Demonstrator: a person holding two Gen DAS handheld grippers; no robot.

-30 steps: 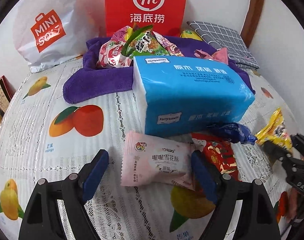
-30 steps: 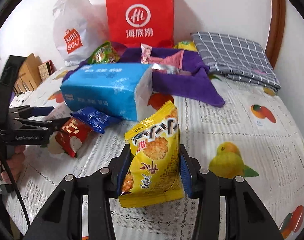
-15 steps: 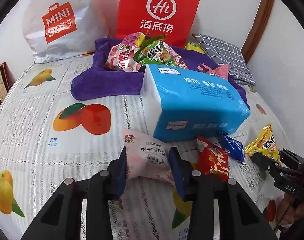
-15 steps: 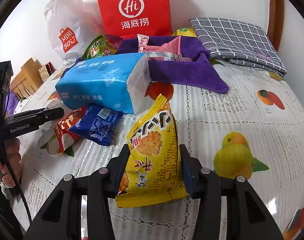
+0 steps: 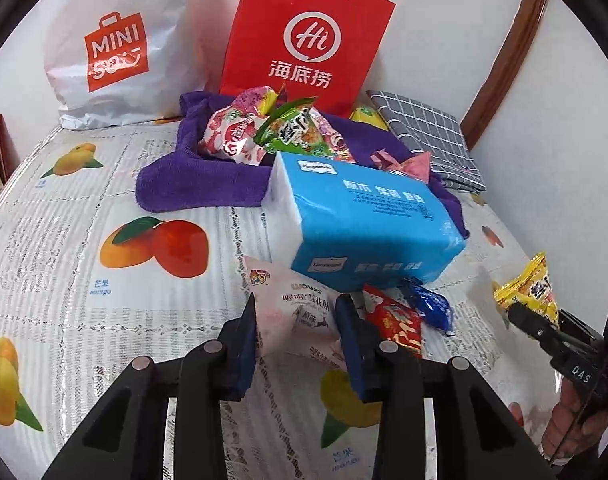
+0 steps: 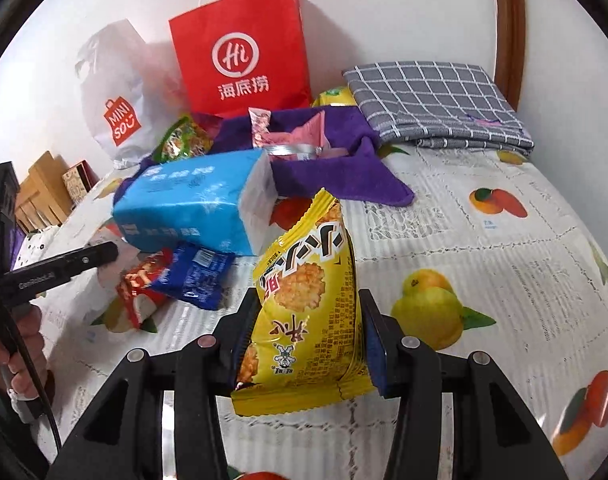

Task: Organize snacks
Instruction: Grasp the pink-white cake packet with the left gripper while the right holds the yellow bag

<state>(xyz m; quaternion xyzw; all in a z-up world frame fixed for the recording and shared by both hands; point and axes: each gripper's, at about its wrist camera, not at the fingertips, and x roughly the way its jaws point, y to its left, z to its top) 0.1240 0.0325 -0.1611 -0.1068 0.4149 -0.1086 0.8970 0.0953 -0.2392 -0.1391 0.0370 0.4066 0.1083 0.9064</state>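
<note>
My left gripper (image 5: 298, 316) is shut on a pale pink snack packet (image 5: 292, 312) and holds it just in front of the blue tissue pack (image 5: 363, 224). My right gripper (image 6: 307, 320) is shut on a yellow snack packet (image 6: 307, 304), held upright above the table; it also shows at the right edge of the left wrist view (image 5: 531, 292). A red packet (image 5: 395, 324) and a blue packet (image 5: 431, 304) lie beside the tissue pack. A purple towel (image 5: 200, 184) behind it holds several snack packets (image 5: 280, 132).
A red paper bag (image 5: 304, 40) and a white Minisou bag (image 5: 112, 48) stand at the back wall. A grey checked cloth (image 6: 435, 100) lies folded at the back right. The table has a white fruit-print cover (image 6: 483, 260). Wooden boxes (image 6: 44, 192) sit far left.
My left gripper closed on the pink packet and lifted it slightly. My right gripper kept hold of the yellow packet and rose a little.
</note>
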